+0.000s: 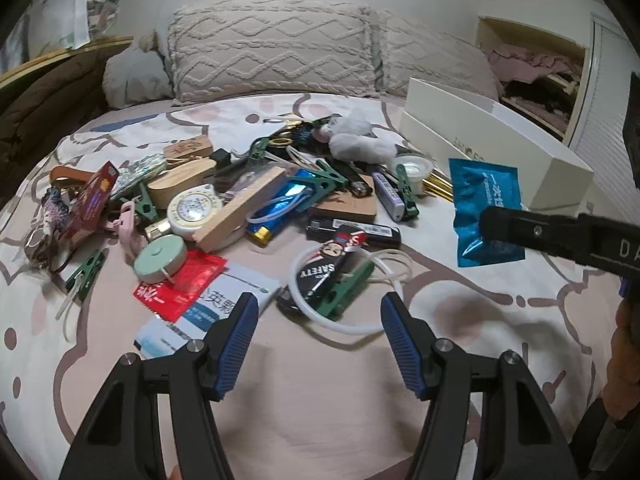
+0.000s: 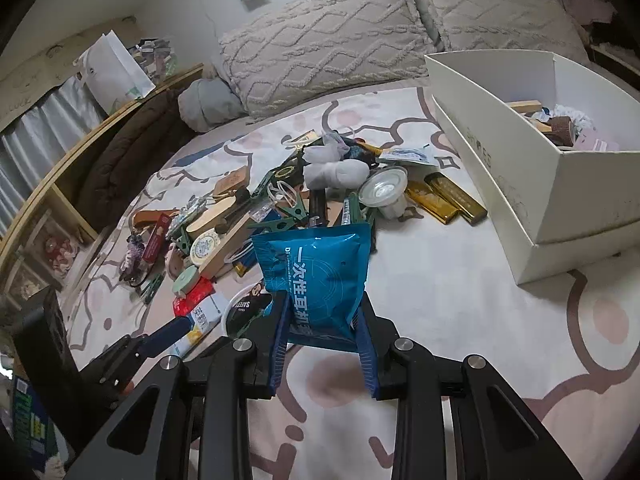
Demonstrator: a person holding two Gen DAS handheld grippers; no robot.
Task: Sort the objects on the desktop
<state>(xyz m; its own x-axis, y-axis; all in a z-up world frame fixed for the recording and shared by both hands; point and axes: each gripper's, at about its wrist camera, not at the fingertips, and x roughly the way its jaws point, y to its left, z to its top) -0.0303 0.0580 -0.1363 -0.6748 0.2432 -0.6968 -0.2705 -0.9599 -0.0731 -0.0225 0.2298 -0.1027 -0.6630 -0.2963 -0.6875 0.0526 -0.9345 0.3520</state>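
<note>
left gripper [image 1: 320,312] low in the frame of its own wrist view, jaws spread wide apart, blue ribbed pads [image 1: 239,344] facing each other with nothing between them. seen again at lower left of the right wrist view [image 2: 176,330], one blue-padded tip reaching in toward the centre.

right gripper [image 2: 322,320] at lower centre of its own view, jaws closed on the lower edge of a blue packet [image 2: 320,276], one pad pressed on each side, packet standing upright above them. from the left wrist view, same gripper [image 1: 494,226] entering from the right edge, black finger lying across the packet's lower part. bit of a hand [image 1: 624,364] at the right edge, mostly cut off.
</note>
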